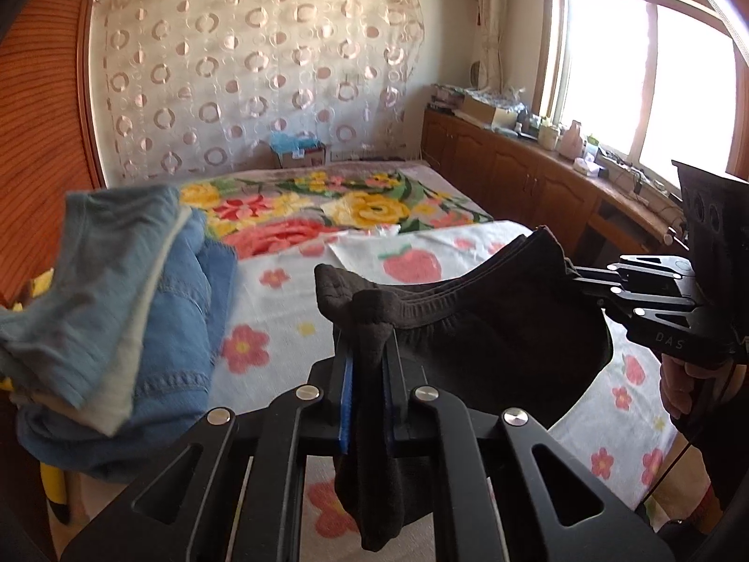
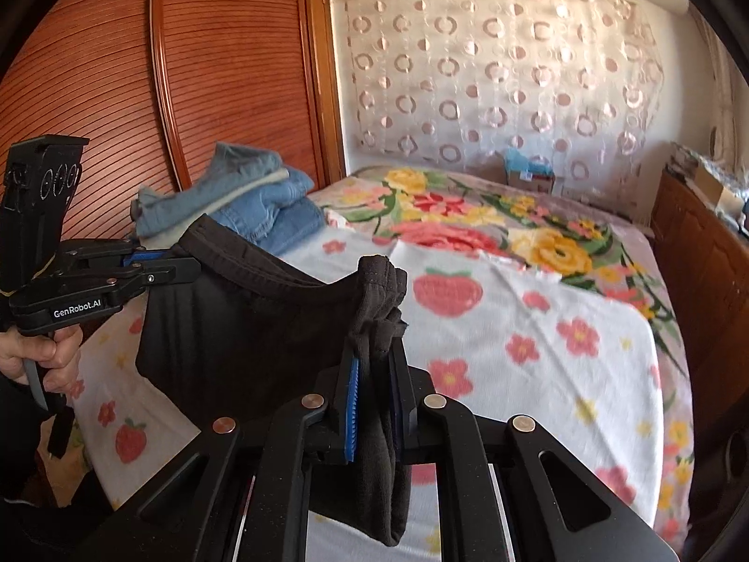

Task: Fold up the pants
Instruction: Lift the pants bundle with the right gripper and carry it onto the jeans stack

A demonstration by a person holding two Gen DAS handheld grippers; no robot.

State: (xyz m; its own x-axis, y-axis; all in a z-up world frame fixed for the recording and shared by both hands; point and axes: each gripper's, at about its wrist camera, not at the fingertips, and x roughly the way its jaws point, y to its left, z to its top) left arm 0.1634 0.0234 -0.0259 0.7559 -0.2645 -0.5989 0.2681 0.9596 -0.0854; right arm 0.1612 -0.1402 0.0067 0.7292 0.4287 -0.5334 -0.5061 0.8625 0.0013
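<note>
Dark brown pants (image 1: 491, 328) hang in the air above the bed, stretched by the waistband between both grippers. My left gripper (image 1: 370, 342) is shut on one bunched end of the waistband, cloth pinched between its blue pads. In the left wrist view the right gripper (image 1: 569, 267) reaches in from the right, clamped on the other end. The right wrist view shows the same pants (image 2: 243, 328) with my right gripper (image 2: 377, 360) shut on bunched cloth. There the left gripper (image 2: 187, 260) holds the far end, a hand (image 2: 42, 351) around its handle.
A white sheet (image 2: 538, 351) with flowers and strawberries covers the bed, over a floral blanket (image 1: 304, 206). A pile of blue clothes (image 1: 140, 309) lies at the bed's left, beside a wooden wardrobe (image 2: 140, 70). Cluttered wooden cabinets (image 1: 538, 173) run under the window at the right.
</note>
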